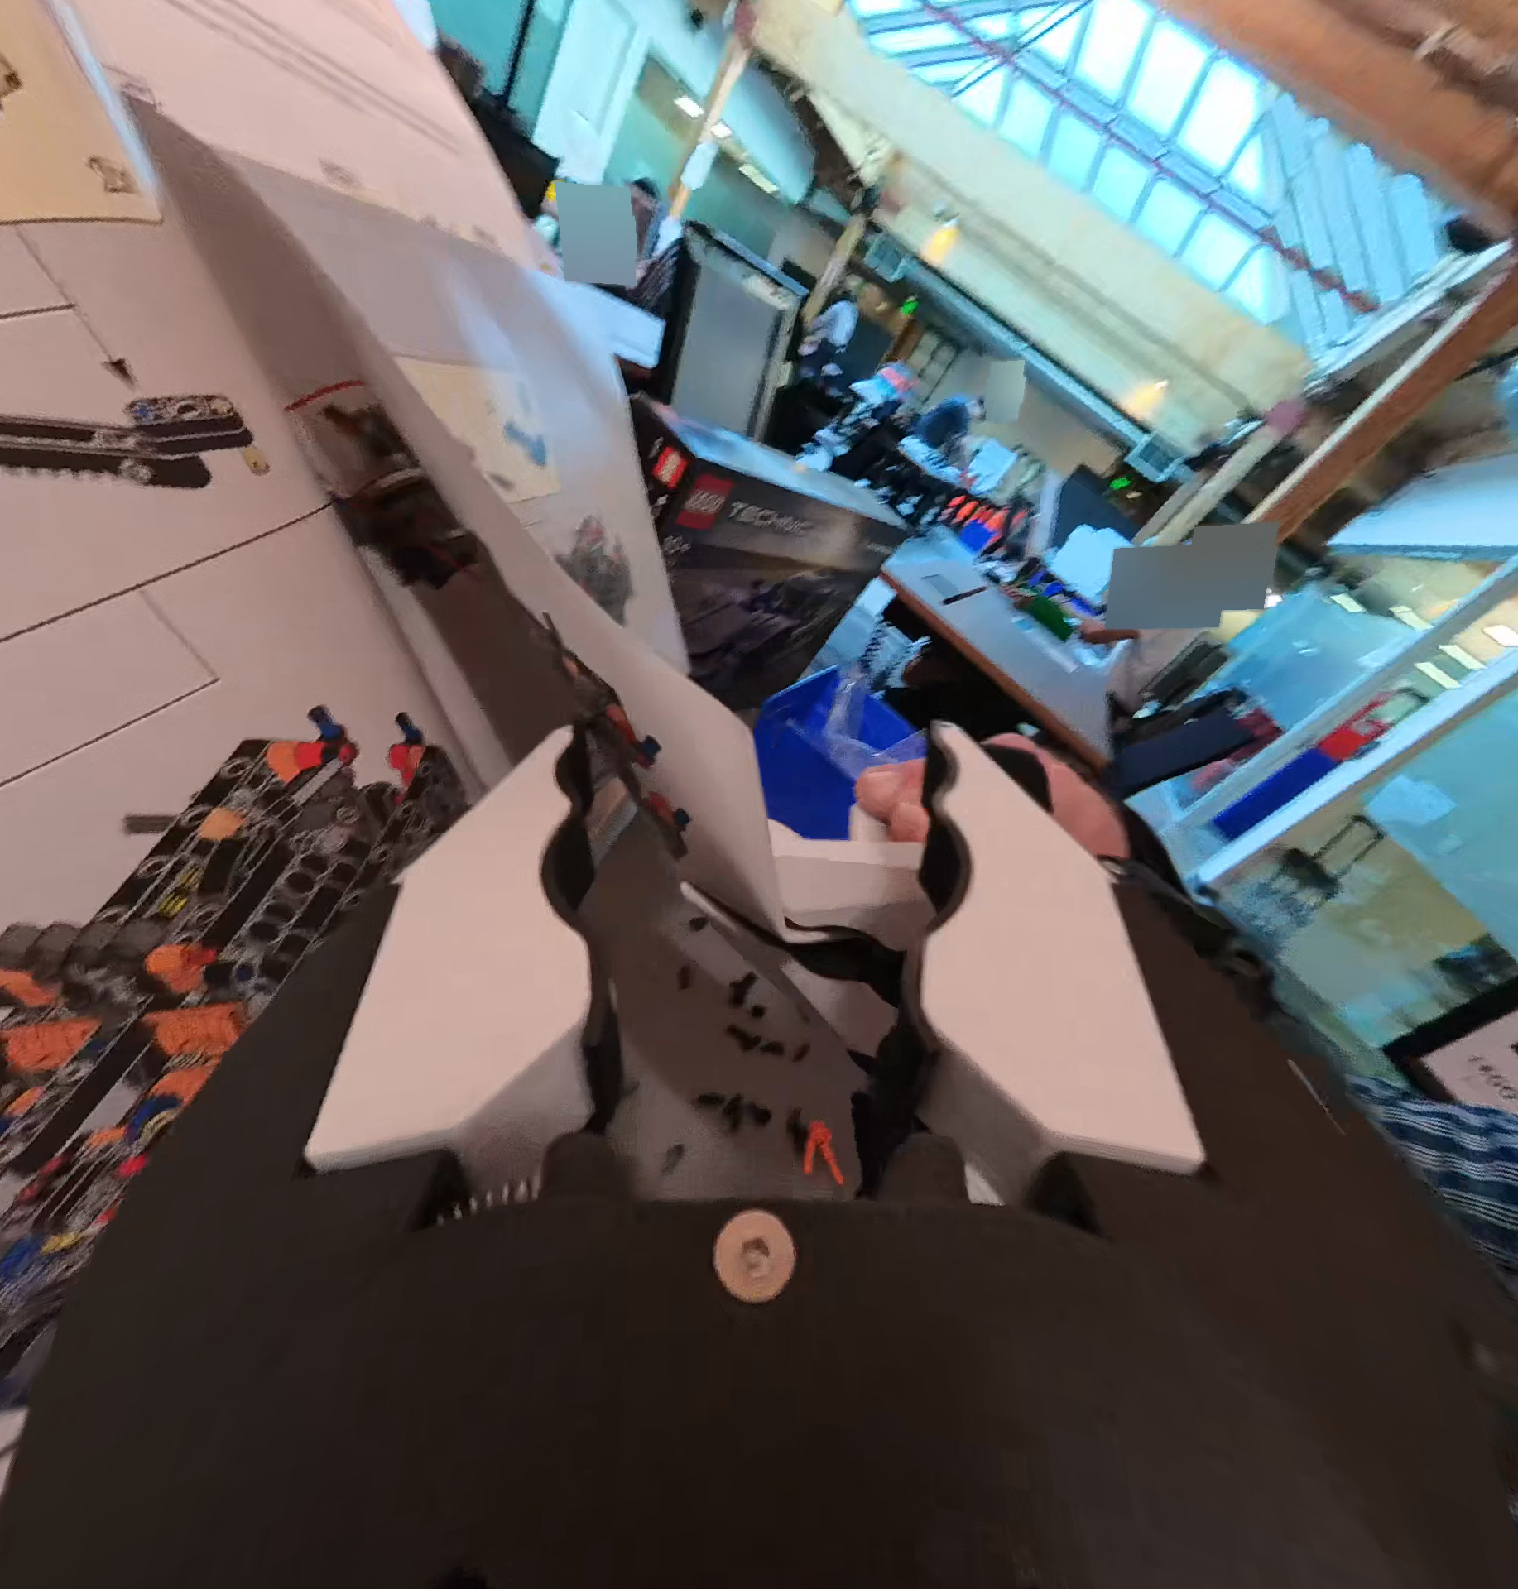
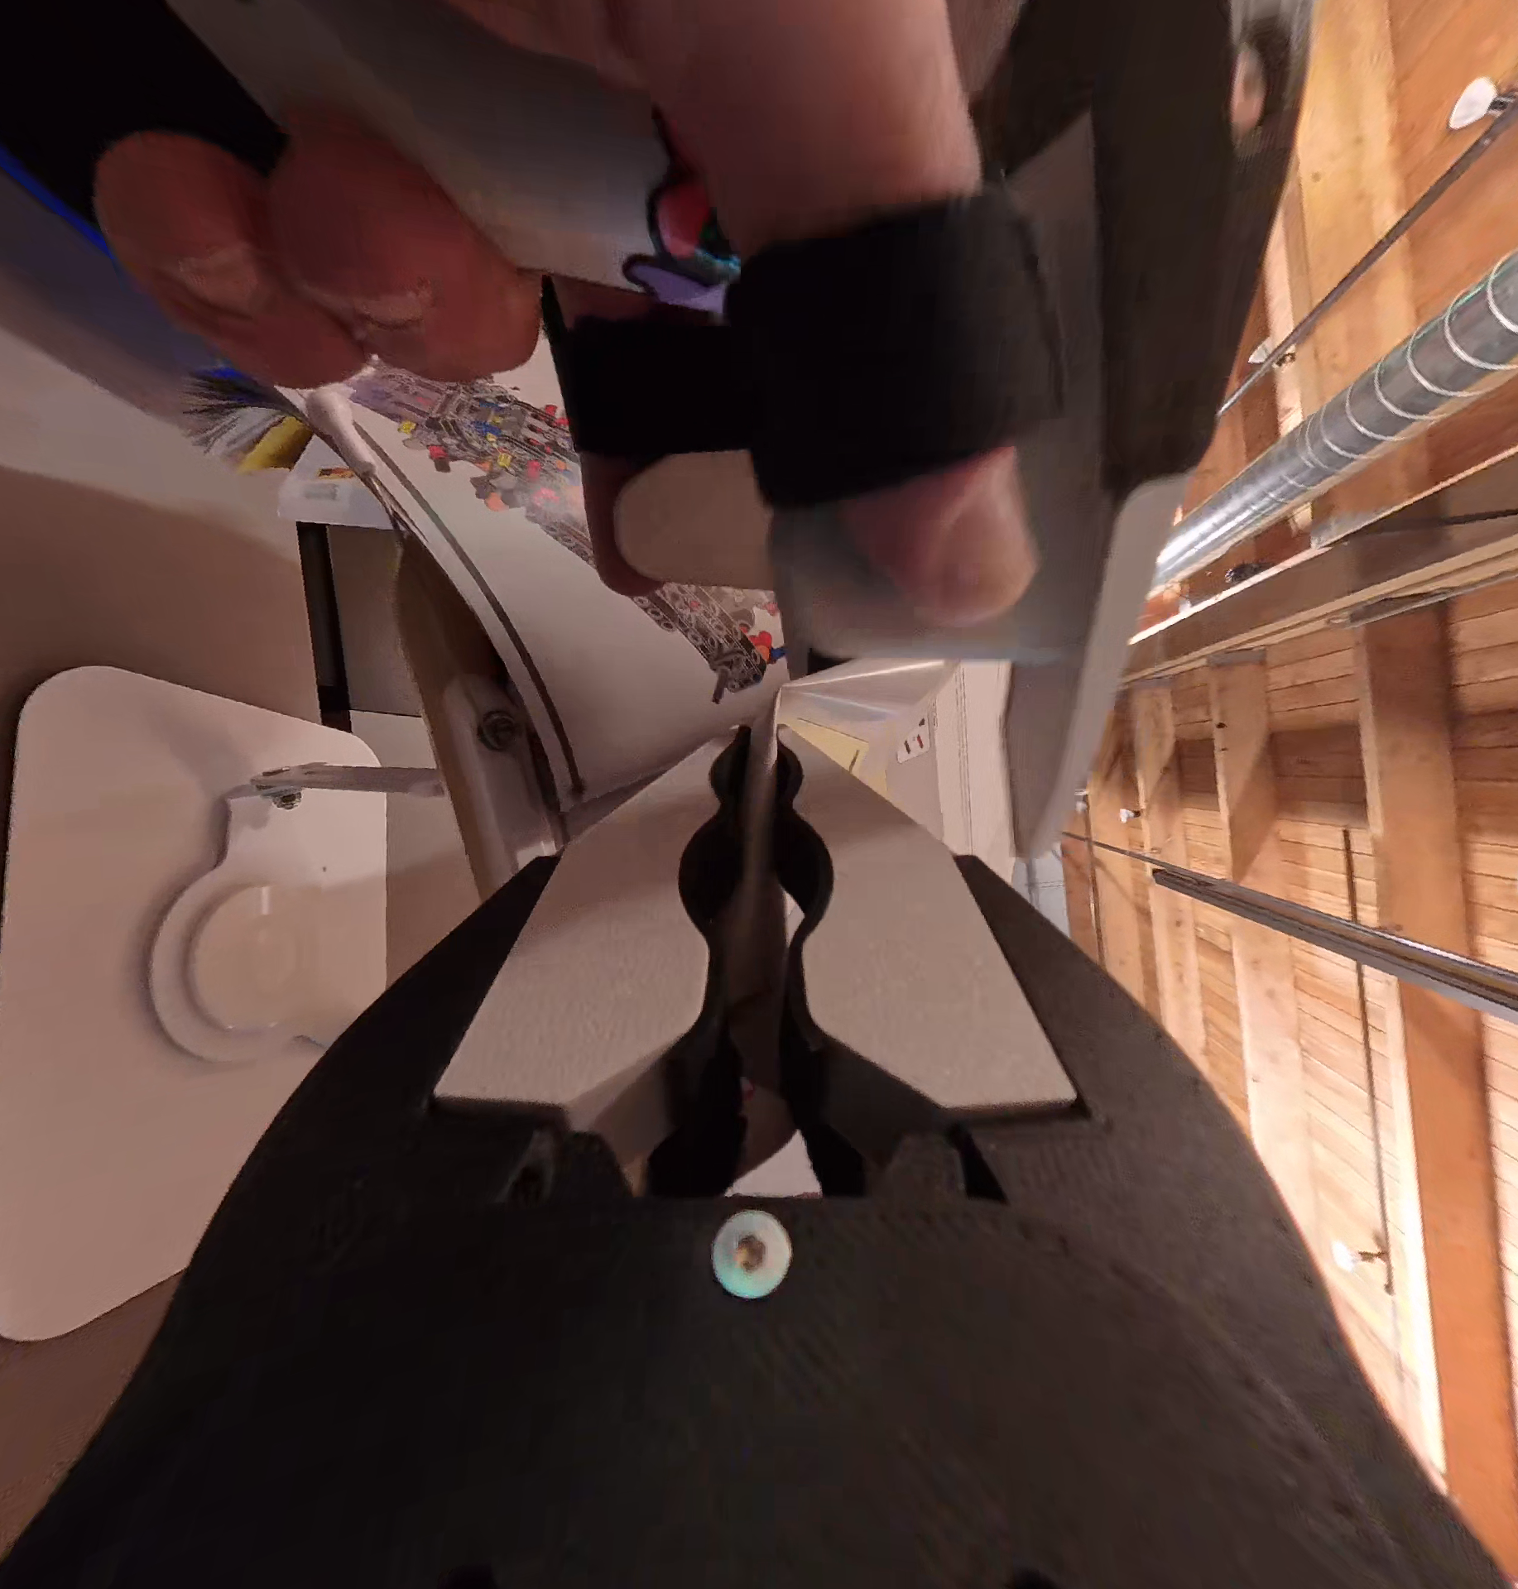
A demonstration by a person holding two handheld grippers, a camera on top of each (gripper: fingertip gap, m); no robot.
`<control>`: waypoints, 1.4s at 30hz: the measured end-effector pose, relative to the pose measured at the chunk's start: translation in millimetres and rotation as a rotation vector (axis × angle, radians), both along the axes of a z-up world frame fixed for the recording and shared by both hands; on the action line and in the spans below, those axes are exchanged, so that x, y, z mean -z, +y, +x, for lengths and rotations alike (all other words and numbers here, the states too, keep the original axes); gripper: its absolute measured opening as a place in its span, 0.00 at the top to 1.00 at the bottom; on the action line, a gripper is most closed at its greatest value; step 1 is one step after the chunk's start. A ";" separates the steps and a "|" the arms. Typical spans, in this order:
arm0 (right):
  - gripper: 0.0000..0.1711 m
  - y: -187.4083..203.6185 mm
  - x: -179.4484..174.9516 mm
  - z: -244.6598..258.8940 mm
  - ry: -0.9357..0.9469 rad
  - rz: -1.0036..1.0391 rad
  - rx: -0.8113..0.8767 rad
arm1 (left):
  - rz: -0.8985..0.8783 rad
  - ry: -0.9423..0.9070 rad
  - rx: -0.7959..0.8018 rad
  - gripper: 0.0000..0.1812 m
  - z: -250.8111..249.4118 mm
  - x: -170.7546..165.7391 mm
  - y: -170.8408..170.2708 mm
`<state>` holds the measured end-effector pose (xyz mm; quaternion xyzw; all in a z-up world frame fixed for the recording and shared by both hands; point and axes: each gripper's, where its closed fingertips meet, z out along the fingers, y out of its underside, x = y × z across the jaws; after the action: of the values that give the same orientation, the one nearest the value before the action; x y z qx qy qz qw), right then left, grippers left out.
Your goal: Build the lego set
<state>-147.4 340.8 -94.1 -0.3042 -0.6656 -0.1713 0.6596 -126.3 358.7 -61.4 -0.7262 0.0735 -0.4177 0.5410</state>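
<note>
With right gripper (image 2: 760, 757) jaws clamped on the white printed instruction-booklet page (image 2: 859, 696) and left gripper (image 1: 751, 757) jaws apart, turn it slowly to avoid tearing.

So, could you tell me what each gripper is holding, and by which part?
The right gripper pinches an instruction booklet page by its edge; the left gripper is open, holding nothing.

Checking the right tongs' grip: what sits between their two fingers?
In the right wrist view, the right tongs pinch a thin page of the instruction booklet edge-on.
</note>
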 end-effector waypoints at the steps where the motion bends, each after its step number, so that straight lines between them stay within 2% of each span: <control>1: 0.99 -1.7 2.1 -3.1 -0.008 0.013 -0.005 | -0.009 0.016 -0.024 0.64 -3.4 3.5 1.6; 3: 0.95 -5.2 6.3 -8.0 -0.016 0.012 -0.021 | -0.021 0.010 -0.055 0.77 -11.0 7.0 4.0; 5: 0.84 -9.3 7.8 -9.0 -0.014 -0.012 -0.037 | -0.023 -0.001 -0.075 0.90 -18.9 8.8 5.2; 7: 0.72 -19.8 5.4 -6.7 0.007 -0.099 -0.091 | -0.028 -0.002 -0.063 0.97 -23.2 9.8 2.5; 10: 0.63 -29.6 -3.9 2.9 0.052 -0.299 -0.163 | -0.024 0.030 -0.076 1.00 -35.0 6.9 -0.4; 12: 0.61 -29.4 -11.5 10.6 0.089 -0.454 -0.217 | -0.035 0.069 -0.066 1.00 -41.5 4.4 -3.2; 15: 0.65 -22.6 -17.5 18.8 0.101 -0.648 -0.281 | -0.056 0.134 -0.050 1.00 -48.8 0.2 -6.8; 21: 0.57 -64.1 -34.7 34.0 0.045 -1.042 -0.618 | -0.084 0.181 -0.062 1.00 -85.4 -11.6 -15.2; 23: 0.62 -56.5 -37.4 34.2 0.041 -1.051 -0.607 | -0.093 0.183 -0.072 1.00 -99.8 -14.5 -16.4; 26: 0.71 -46.1 -20.4 19.0 -0.037 -1.035 -0.557 | -0.101 0.199 -0.073 1.00 -118.0 -15.4 -14.5; 28: 0.73 -41.9 -3.7 2.8 -0.103 -1.031 -0.509 | -0.115 0.191 -0.080 1.00 -130.9 -13.1 -9.6; 31: 0.70 -47.1 18.7 -22.2 -0.192 -1.012 -0.484 | -0.096 0.149 -0.088 0.98 -149.5 -14.9 -6.3; 33: 0.65 -50.9 27.3 -36.9 -0.226 -0.993 -0.468 | -0.077 0.101 -0.069 0.96 -156.8 -17.0 -8.3; 36: 0.58 -44.2 44.3 -57.5 -0.273 -0.927 -0.380 | -0.089 0.069 -0.070 0.88 -168.4 -11.1 -13.9; 38: 0.59 -36.0 54.0 -67.7 -0.289 -0.870 -0.326 | -0.107 0.045 -0.050 0.80 -170.9 -5.6 -20.9; 42: 0.60 -36.5 56.0 -74.8 -0.257 -0.888 -0.337 | -0.132 0.032 0.005 0.67 -169.2 5.9 -35.1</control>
<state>-222.3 304.3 -150.1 -0.4207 -0.7902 0.2020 0.3973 -295.5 323.5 -67.3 -0.7668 0.0562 -0.4112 0.4896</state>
